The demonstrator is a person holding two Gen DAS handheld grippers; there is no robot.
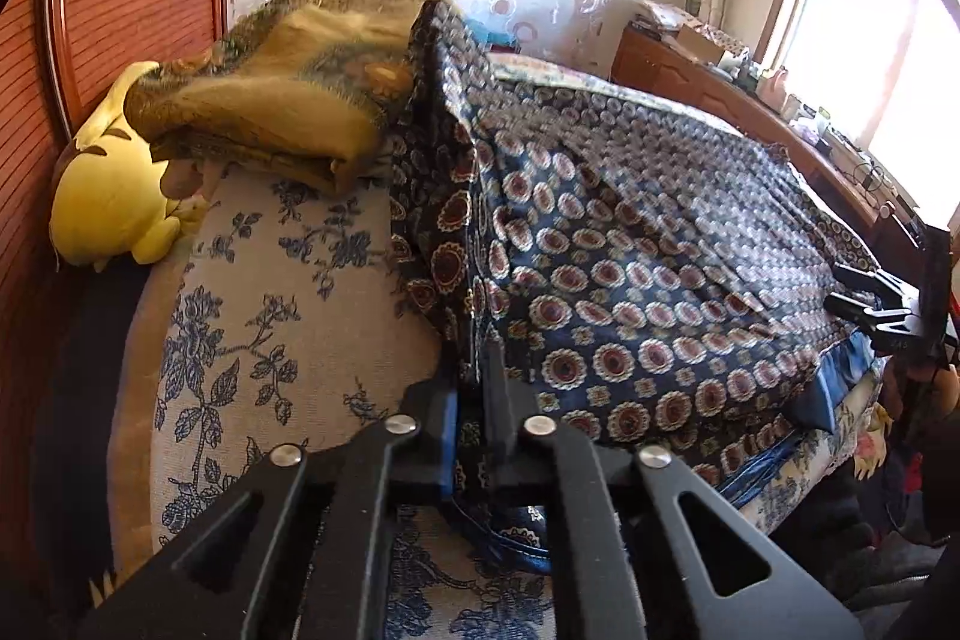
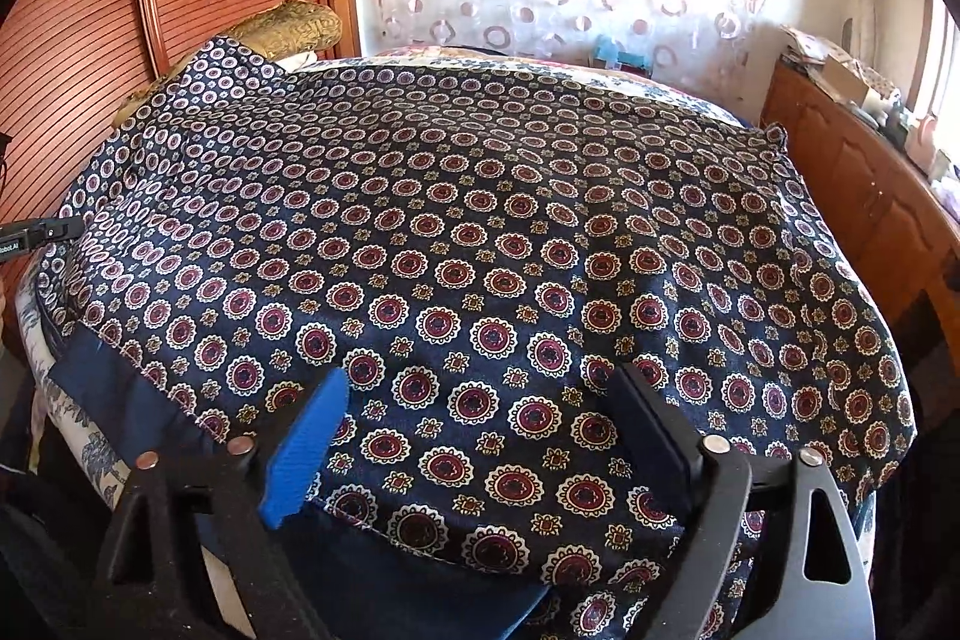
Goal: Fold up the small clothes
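Note:
A navy silk garment (image 2: 480, 244) patterned with red and white medallions lies spread over the bed; it also shows in the left wrist view (image 1: 630, 244). My left gripper (image 1: 471, 370) is shut on the garment's near edge, pinching a fold that rises between the blue pads. My right gripper (image 2: 480, 400) is open, its blue-padded fingers (image 2: 312, 436) spread above the garment's near hem without holding it. The right gripper also shows at the far right of the left wrist view (image 1: 864, 292).
A floral blue-and-white bedcover (image 1: 270, 316) lies under the garment. A folded brown blanket (image 1: 288, 100) and a yellow plush toy (image 1: 114, 196) sit at the wooden headboard (image 1: 120, 10). A cluttered wooden dresser (image 2: 864, 172) runs along the right under a window.

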